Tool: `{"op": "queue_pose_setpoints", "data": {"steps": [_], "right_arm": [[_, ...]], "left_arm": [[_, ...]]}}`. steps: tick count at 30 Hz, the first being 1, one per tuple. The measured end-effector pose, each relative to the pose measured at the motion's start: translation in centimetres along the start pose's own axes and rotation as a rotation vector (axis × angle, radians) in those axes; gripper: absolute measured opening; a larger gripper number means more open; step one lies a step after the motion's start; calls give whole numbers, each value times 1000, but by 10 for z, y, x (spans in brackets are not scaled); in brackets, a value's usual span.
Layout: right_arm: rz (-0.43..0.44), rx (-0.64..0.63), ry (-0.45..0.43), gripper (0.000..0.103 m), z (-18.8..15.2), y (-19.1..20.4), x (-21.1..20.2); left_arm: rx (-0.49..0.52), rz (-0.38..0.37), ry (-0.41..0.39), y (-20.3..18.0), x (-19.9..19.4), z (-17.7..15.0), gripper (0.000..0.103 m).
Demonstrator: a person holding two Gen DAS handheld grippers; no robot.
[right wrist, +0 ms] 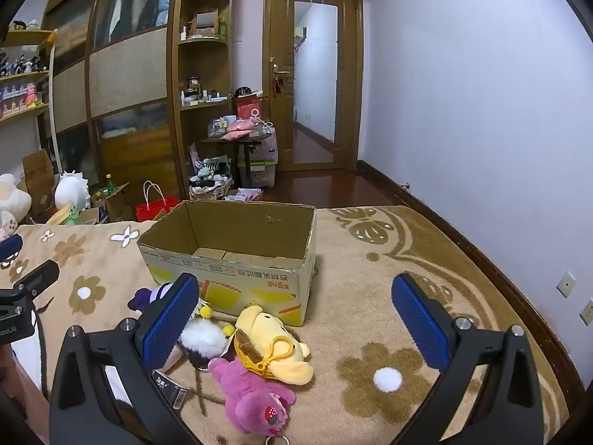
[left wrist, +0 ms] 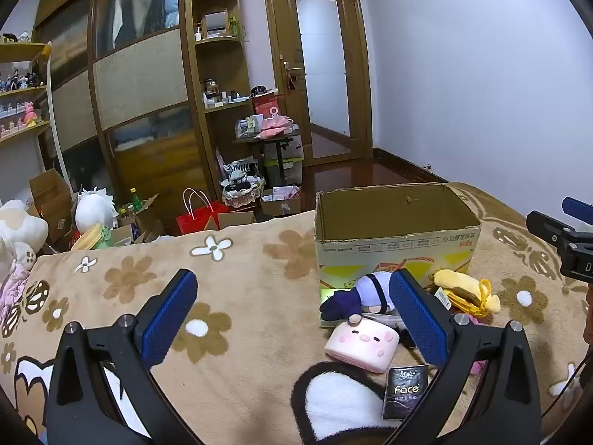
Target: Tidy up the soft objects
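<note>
Left wrist view
- Tool state: the left gripper (left wrist: 292,306) stands spread wide, nothing between its blue pads, hovering over the flowered blanket (left wrist: 229,267).
- Task things: a small heap lies just in front of the cardboard box (left wrist: 396,244): a purple-and-white plush (left wrist: 365,293), a pink pig plush (left wrist: 363,343), a yellow plush (left wrist: 463,291).
- Non-soft item: a black tissue pack (left wrist: 406,389) rests beside the pig.
- Risk: the right-hand pad already overlaps the heap; closing here could pinch two toys at once or drag the tissue pack along.

Right wrist view
- Tool state: the right gripper (right wrist: 294,315) is released too, jaws fully apart and empty.
- Task things: the yellow plush (right wrist: 272,348) lies touching a magenta bear (right wrist: 252,393); a white fluffy plush (right wrist: 202,337) sits beside them, all near the box's (right wrist: 226,272) front wall. The box looks empty.
- Risk: the yellow toy's clip loop (right wrist: 268,358) lies over its body and could snag a pad or hook a neighbour during a lift.
- Risk: both grippers aim at the same heap, so they could collide.
- Risk: the box is light and open; a low carry may push it along the blanket.
</note>
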State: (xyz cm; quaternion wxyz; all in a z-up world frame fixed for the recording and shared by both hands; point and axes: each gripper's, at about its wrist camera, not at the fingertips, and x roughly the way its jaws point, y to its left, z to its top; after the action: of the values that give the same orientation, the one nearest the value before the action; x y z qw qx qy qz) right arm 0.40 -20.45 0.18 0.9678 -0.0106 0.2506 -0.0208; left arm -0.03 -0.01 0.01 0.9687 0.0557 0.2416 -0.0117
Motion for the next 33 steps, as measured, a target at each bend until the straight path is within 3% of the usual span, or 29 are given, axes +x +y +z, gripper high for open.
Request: {"op": "queue_pose_setpoints", "data": {"steps": [33], "right_arm": [[14, -10, -7, 103, 0, 3, -2]], "left_arm": [[3, 5, 7, 0, -1, 0, 102]]}}
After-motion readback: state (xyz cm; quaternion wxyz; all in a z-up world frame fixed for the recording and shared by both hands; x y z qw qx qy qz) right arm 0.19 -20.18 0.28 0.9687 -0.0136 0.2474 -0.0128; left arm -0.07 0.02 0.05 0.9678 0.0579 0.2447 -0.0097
